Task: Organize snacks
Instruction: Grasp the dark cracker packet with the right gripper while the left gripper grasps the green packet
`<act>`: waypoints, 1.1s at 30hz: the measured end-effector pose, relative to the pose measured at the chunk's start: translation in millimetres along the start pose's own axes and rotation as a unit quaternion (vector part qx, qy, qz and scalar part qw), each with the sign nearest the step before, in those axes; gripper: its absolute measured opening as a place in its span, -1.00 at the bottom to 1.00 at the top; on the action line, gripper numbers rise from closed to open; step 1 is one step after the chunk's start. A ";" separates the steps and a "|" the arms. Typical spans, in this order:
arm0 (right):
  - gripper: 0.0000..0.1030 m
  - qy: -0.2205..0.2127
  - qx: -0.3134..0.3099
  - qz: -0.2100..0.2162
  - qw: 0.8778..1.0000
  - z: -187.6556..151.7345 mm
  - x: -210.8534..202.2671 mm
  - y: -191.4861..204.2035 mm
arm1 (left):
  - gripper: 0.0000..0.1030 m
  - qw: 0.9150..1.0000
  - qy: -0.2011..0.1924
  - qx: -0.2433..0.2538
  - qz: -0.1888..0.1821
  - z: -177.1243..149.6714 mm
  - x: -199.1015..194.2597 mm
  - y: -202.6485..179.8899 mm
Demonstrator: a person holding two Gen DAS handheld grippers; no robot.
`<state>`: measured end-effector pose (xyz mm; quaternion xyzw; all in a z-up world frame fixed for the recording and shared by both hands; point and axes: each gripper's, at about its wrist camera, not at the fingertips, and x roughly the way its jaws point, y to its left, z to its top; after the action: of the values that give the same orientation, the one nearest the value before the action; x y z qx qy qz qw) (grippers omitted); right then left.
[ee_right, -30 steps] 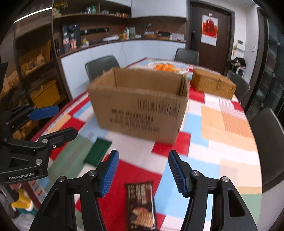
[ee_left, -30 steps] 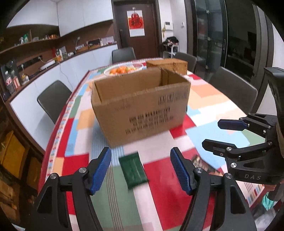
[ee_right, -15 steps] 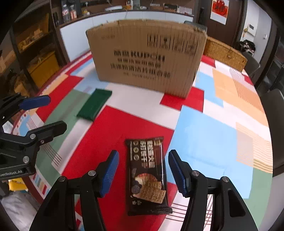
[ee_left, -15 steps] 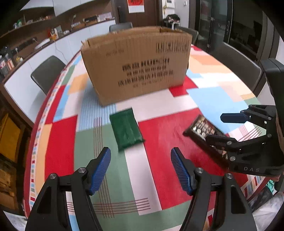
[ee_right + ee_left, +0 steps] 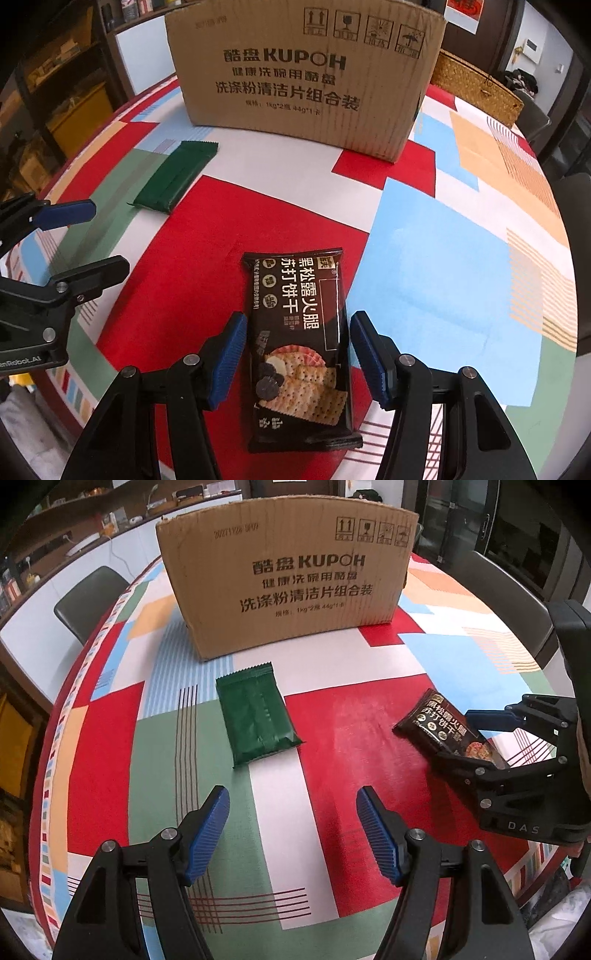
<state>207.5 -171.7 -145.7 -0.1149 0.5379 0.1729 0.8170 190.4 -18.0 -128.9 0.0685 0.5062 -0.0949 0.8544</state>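
A green snack packet [image 5: 256, 716] lies flat on the patchwork tablecloth, just ahead of my left gripper [image 5: 293, 830], which is open with only cloth between its blue pads. A black cracker packet [image 5: 301, 347] lies lengthwise between the blue pads of my right gripper [image 5: 297, 356]; the pads stand apart from its sides, so that gripper is open. Behind both packets stands a brown cardboard box [image 5: 284, 572], its printed side facing me. The green packet [image 5: 175, 177] also shows in the right wrist view, the black packet [image 5: 443, 727] in the left.
A woven basket [image 5: 476, 86] sits behind the box on the right. Dark chairs [image 5: 86, 598] ring the round table, whose edge [image 5: 44, 775] curves close on the left. Counters and shelves line the far wall.
Both grippers have come down toward the table and tipped downward. The green packet now lies just ahead of the left pads, and the black packet has come between the right pads.
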 end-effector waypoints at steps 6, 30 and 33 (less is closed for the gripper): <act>0.03 0.000 0.008 0.003 1.000 2.5 7.1 -0.6 | 0.37 1.000 0.006 -0.009 -0.003 1.0 6.5 5.0; -0.02 -0.056 0.059 0.008 0.997 51.0 5.3 2.5 | 0.35 0.998 -0.024 -0.056 0.015 49.9 47.1 37.5; -0.02 -0.057 0.064 0.009 0.996 55.5 5.9 1.0 | 0.27 0.998 -0.017 -0.055 0.023 52.8 57.2 36.0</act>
<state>255.8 -149.1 -129.2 -0.0474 0.5013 0.1514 0.8506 270.6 0.5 -153.1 0.0317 0.4942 -0.0481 0.8674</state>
